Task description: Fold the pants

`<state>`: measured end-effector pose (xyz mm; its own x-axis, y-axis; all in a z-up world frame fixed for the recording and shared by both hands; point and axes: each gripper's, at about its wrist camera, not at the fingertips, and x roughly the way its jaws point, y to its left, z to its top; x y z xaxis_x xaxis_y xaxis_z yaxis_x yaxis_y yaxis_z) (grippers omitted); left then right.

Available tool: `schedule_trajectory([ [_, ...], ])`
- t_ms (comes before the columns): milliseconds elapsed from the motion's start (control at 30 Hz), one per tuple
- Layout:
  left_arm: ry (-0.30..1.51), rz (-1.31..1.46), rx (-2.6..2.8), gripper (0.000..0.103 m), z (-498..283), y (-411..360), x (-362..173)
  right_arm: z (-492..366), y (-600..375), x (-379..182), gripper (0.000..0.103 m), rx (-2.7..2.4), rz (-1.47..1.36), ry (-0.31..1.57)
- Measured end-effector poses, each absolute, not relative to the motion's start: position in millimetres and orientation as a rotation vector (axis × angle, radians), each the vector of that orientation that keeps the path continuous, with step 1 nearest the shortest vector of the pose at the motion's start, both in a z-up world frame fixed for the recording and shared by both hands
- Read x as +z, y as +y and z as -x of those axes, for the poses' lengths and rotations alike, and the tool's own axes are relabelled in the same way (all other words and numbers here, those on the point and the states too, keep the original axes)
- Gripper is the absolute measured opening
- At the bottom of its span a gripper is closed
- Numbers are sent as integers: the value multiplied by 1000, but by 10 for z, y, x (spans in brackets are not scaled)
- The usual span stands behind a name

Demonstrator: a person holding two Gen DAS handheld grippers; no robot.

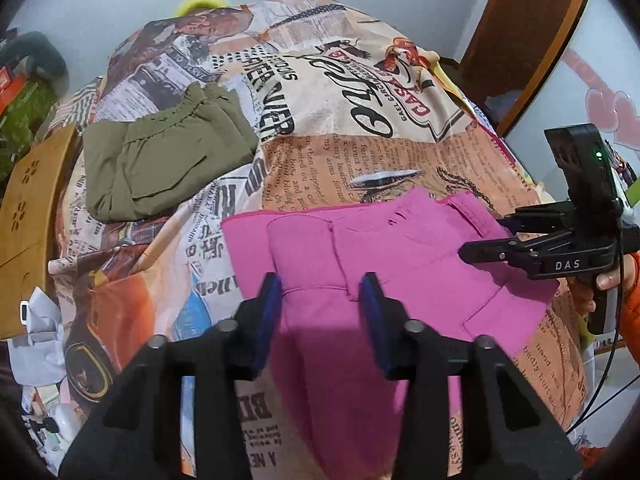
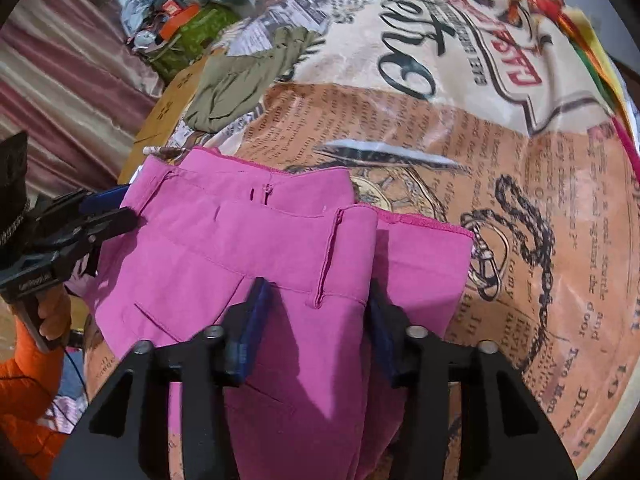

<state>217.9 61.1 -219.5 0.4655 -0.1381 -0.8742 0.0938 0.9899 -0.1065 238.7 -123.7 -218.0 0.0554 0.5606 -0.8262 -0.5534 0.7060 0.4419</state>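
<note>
Pink pants (image 1: 380,256) lie partly folded on a newspaper-print cloth (image 1: 360,128), waistband toward the far side. My left gripper (image 1: 320,292) hovers over their left part, its blue pads apart and pressing nothing. In the right wrist view the pink pants (image 2: 240,248) show a raised waistband fold. My right gripper (image 2: 316,304) is open astride that fold, with the fabric between its fingers but not pinched. Each gripper also shows in the other's view: the right gripper (image 1: 484,236) at the pants' right edge, the left gripper (image 2: 124,204) at their left edge.
Folded olive-green pants (image 1: 168,160) lie at the far left of the cloth. A wooden board (image 1: 28,208) leans at the left edge, with clutter (image 2: 180,20) beyond it. A brown door frame (image 1: 528,32) stands at the back right. A hand in an orange sleeve (image 2: 36,360) holds the left gripper.
</note>
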Motion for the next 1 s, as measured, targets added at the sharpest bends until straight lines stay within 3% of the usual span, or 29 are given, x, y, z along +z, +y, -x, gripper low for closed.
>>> schedule_trajectory([
  [167, 1043, 16, -136, 31, -2166, 561, -2145, -2289, -1233, -2112, 20, 812, 16, 1172],
  [233, 1024, -1, -122, 20, -2145, 539, -2095, -2248, -1233, -2045, 18, 802, 15, 1134],
  [633, 966, -13, -153, 19, -2173, 421, -1857, -1994, -1533, -1599, 16, 757, -69, 970],
  [867, 1123, 36, -178, 20, -2497, 393, -2293, -2036, -1606, -1902, 19, 670, -89, 1100],
  [1000, 1139, 18, -148, 31, -2520, 413, -2406, -2082, -1644, -1974, 26, 653, -96, 1144],
])
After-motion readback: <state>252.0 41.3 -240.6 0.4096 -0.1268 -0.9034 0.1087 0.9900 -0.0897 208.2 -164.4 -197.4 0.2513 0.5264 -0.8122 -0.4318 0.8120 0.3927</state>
